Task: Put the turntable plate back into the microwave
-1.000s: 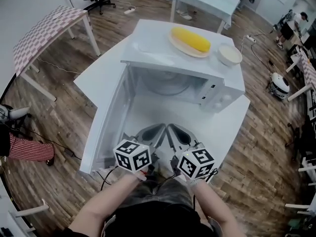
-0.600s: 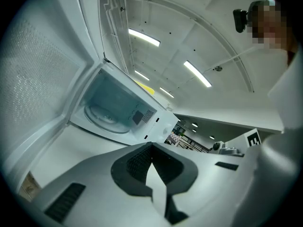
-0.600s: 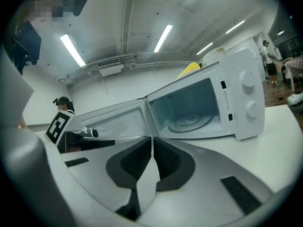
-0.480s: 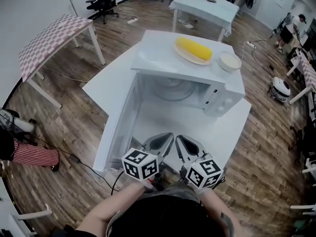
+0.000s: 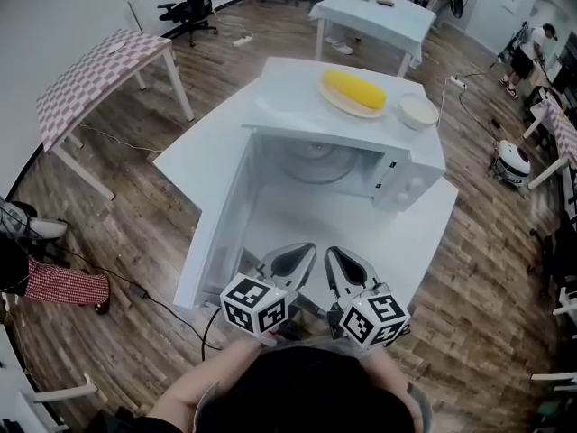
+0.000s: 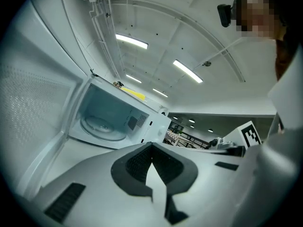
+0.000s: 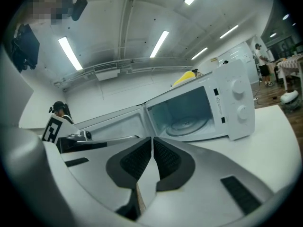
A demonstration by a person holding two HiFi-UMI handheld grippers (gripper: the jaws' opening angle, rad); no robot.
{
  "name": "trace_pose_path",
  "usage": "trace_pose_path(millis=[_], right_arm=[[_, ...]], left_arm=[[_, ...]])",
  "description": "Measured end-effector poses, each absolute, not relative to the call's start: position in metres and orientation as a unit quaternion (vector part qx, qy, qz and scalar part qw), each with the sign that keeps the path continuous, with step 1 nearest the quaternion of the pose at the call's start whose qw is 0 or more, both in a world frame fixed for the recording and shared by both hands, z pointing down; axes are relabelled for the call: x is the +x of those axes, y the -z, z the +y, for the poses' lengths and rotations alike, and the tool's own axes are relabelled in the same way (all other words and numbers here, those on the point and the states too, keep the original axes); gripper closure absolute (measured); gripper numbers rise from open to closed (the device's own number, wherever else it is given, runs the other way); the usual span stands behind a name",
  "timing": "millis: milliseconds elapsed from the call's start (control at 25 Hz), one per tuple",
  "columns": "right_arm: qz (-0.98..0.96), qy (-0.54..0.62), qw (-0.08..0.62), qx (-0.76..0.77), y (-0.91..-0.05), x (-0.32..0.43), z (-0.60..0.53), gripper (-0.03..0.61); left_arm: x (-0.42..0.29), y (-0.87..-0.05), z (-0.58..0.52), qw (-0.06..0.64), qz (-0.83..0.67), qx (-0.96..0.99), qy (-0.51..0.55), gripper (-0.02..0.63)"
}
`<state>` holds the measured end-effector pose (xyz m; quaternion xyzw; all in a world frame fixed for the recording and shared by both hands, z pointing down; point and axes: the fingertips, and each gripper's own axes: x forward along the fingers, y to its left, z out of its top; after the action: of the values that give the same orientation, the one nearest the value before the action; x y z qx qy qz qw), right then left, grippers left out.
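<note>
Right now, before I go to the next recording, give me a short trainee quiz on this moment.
1. True or false: the left tongs and the right tongs are both shut and empty.
2. Where is the turntable plate? A: on top of the microwave. B: inside the microwave. C: on the table in front of it.
3. Short answer: what yellow food lies on top of the microwave?

Key: 1 true. 2 B. 3 a corn cob.
</note>
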<state>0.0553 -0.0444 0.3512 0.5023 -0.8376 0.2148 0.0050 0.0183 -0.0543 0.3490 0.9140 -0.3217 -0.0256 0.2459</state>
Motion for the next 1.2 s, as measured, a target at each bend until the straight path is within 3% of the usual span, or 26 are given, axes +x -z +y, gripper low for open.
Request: trace_pose_path(millis=[1200], right_arm=[[-0.830, -0.204, 0.045, 0.517, -0.367, 0.053, -0.048, 0.546]], left_arm=[[0.012, -0.370, -0.069, 0.266, -0.346, 0.899, 0.034, 0.601]])
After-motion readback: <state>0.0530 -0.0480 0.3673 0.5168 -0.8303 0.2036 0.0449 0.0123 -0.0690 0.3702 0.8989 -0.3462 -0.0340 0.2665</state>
